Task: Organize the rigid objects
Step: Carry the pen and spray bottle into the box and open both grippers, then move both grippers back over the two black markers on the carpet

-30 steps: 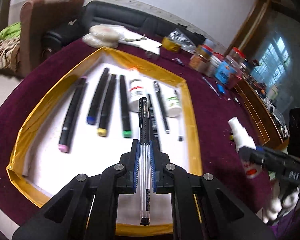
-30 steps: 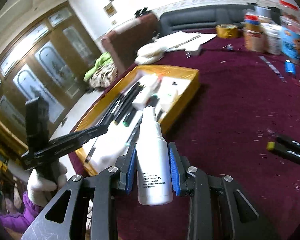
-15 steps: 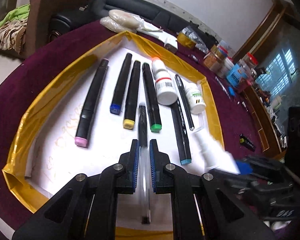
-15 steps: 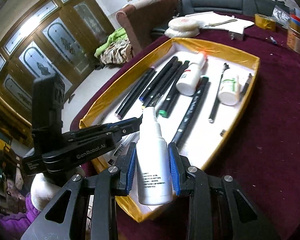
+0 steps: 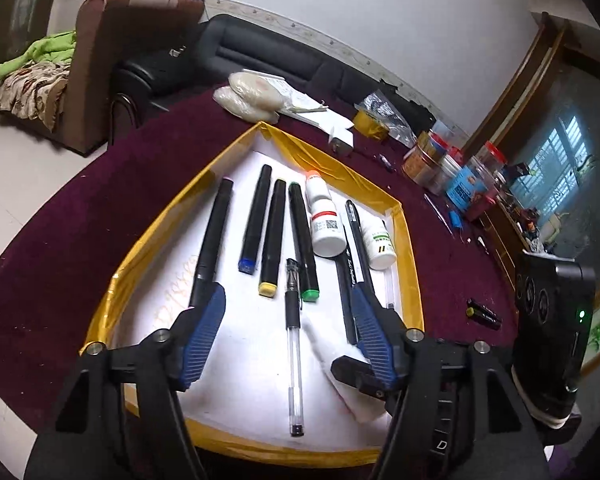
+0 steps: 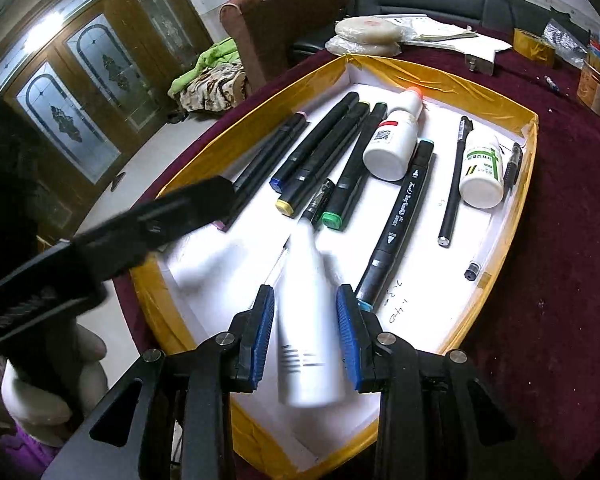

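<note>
A yellow-rimmed tray (image 5: 414, 264) with a white floor holds several black markers, two white bottles and pens. My left gripper (image 5: 288, 320) is open above a clear gel pen (image 5: 293, 344) that lies on the tray floor between its fingers. My right gripper (image 6: 305, 320) has its jaws spread, and a white spray bottle (image 6: 306, 320), blurred by motion, lies tilted between them over the tray (image 6: 528, 184). The bottle also shows in the left wrist view (image 5: 340, 376) as a white blur beside the right gripper's body.
The tray sits on a maroon tablecloth (image 5: 72, 240). A loose black marker (image 5: 483, 313) lies on the cloth right of the tray. Jars and boxes (image 5: 456, 176) crowd the far right. A sofa and armchair (image 5: 100, 64) stand behind the table.
My left gripper has opened and let go of the gel pen, which now lies in the tray. My right gripper has opened around the spray bottle, which is dropping into the tray.
</note>
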### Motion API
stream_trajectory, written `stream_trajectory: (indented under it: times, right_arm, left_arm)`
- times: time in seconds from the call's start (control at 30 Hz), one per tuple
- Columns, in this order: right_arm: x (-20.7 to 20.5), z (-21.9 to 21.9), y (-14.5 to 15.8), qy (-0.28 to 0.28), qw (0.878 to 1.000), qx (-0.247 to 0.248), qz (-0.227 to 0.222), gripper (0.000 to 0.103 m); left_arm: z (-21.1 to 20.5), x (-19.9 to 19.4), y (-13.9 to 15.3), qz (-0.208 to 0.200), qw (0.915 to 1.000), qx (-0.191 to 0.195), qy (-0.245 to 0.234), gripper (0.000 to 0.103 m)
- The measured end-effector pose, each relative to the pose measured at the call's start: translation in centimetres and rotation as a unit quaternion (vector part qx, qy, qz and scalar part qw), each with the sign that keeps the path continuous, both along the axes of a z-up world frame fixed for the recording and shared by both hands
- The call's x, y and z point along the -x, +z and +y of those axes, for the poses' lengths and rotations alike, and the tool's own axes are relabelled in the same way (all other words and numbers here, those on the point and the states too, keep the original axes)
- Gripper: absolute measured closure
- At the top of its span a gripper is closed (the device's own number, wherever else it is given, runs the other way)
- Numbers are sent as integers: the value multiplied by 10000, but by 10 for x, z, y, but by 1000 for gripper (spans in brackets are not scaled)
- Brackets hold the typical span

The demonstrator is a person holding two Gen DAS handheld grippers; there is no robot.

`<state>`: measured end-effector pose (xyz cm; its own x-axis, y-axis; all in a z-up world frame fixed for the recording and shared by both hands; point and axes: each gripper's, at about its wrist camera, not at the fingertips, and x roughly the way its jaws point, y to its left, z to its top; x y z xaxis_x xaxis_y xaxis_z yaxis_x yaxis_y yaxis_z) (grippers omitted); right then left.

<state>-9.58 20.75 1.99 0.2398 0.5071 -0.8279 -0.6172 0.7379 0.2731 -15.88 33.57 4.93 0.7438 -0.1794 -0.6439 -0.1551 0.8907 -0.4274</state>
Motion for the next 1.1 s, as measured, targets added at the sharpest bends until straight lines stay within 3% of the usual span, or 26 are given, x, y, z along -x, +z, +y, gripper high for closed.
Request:
stream_trajectory:
  times: [0.3, 0.5, 1.1]
  right_arm:
    - [10, -25, 21, -358, 9967, 80, -725, 60]
    - [15, -59, 38, -943, 9802, 430, -1689, 54]
    - [9, -138, 50, -1811, 9583, 605, -2124, 55]
  left_arm:
    - [-4, 0, 1, 56, 9999, -91, 102, 38]
    - [-22, -4, 7, 91, 9997, -226, -5, 38]
    - [-91, -13, 23, 226, 9959, -725, -485, 38]
